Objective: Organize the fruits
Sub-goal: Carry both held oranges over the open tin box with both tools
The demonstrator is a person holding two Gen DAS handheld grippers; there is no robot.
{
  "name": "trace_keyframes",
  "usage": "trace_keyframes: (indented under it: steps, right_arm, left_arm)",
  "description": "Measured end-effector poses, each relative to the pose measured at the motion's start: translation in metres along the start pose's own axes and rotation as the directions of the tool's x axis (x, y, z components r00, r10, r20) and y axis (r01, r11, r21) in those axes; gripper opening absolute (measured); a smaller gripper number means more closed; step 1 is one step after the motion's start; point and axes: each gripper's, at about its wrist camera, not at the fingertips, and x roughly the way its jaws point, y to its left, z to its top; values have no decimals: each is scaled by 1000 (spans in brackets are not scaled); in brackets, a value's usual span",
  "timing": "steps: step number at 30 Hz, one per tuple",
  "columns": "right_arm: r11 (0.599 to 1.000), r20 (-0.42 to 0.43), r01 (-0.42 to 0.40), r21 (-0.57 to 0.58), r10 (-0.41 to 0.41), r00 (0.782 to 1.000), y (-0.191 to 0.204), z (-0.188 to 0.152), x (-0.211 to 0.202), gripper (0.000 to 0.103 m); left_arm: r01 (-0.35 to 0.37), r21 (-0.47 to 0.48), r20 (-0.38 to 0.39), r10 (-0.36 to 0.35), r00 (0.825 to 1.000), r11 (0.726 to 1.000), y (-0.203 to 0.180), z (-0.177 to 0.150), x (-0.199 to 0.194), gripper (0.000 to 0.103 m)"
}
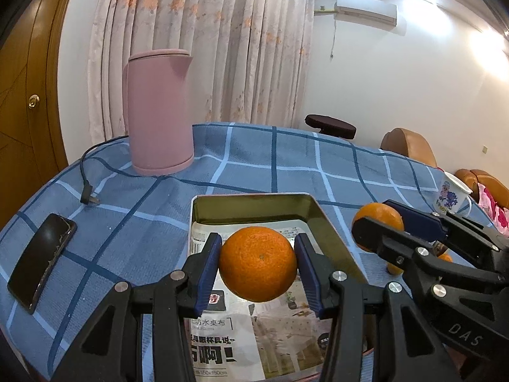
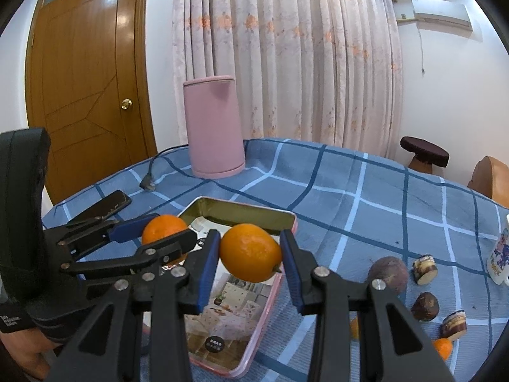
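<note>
Two hand-held grippers above a round table (image 1: 248, 159) with a blue checked cloth. Left gripper (image 1: 258, 262): jaws closed partway onto an orange (image 1: 258, 263), blue pads pressing both its sides, the fruit held clear above the tray (image 1: 331, 229). Right gripper (image 2: 250, 254): jaws likewise closed onto a second orange (image 2: 250, 252), stem end turned toward the right pad, held over the tray's right-hand edge. The two grippers sit side by side, the left one nearer the phone (image 1: 41, 262). The tray is a shallow metal tin, pink outside, lined with a printed sheet; no fruit shows on the part of the lining in view. On the cloth right of the tray: a dark round fruit (image 2: 388, 273), brown peeled pieces (image 2: 424, 306) and small oranges (image 2: 442, 348), all well apart from the tray. Behind the tray: pink kettle (image 1: 159, 111) with its plug (image 1: 90, 198) lying loose. At the table's right edge: a printed mug (image 1: 453, 194)
</note>
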Motion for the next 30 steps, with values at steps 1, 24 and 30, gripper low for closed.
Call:
trace_keyframes:
  steps: [1,24,30]
  right_arm:
    - [1000,-3,0,0,0,1000,1,0,2,41]
    - [999,-127,-26,-27,23,992,6,-18,32,41]
    - [999,-156,-40,-23,36,987,5,-21,37,43]
  left_arm:
    - [1,-1,-3,-1,1000,1000,1,0,1,49]
    - [9,-11,-92,-10,996,1000,15,-12,23,49]
    - [-5,9,-101,6,995,1000,14,-13,25,50]
